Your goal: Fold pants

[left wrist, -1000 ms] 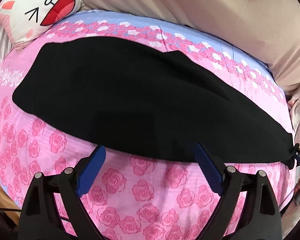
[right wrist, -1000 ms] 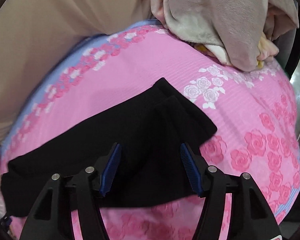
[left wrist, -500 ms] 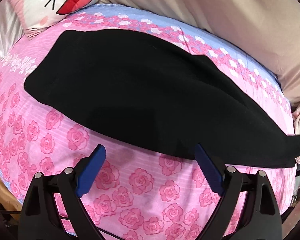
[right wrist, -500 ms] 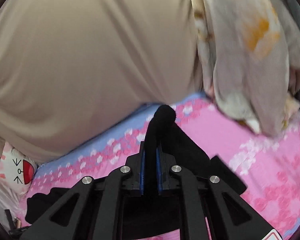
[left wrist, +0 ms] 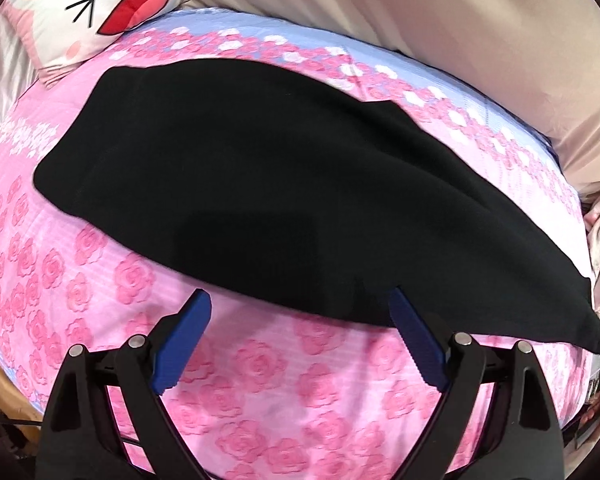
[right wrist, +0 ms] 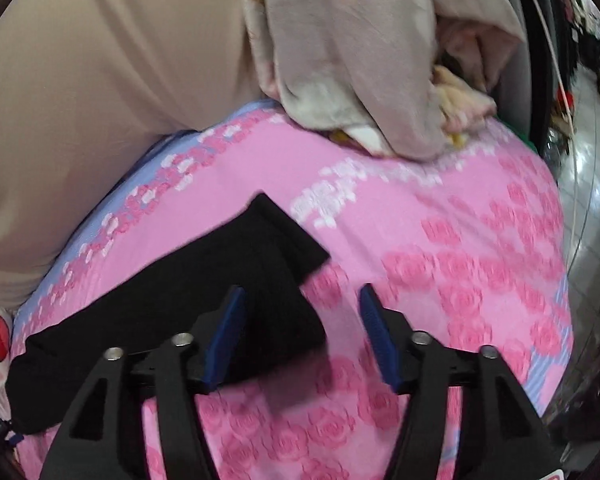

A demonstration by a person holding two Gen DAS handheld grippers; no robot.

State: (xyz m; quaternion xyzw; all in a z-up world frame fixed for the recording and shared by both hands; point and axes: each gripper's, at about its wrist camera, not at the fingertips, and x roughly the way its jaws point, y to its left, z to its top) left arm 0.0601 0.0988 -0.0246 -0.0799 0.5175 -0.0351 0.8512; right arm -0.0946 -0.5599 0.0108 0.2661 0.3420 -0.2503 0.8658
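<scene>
Two tongs apart, black pants [left wrist: 284, 184] flat beyond left tongs [left wrist: 300, 336], right tongs [right wrist: 302, 330] opening, unpinched.

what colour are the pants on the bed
Plain black pants, clearest in the left wrist view.

Pants [left wrist: 260, 184]: one black pair, flat on the bed [left wrist: 284, 392].
Hand-held gripper: two, the left hand-held gripper [left wrist: 300, 336] and the right hand-held gripper [right wrist: 302, 332], both at the near edge of the pants.
Cartoon-face pillow [left wrist: 88, 12]: one, beyond the pants.
Crumpled grey blanket [right wrist: 360, 56]: one, beyond the pants' leg end.
</scene>
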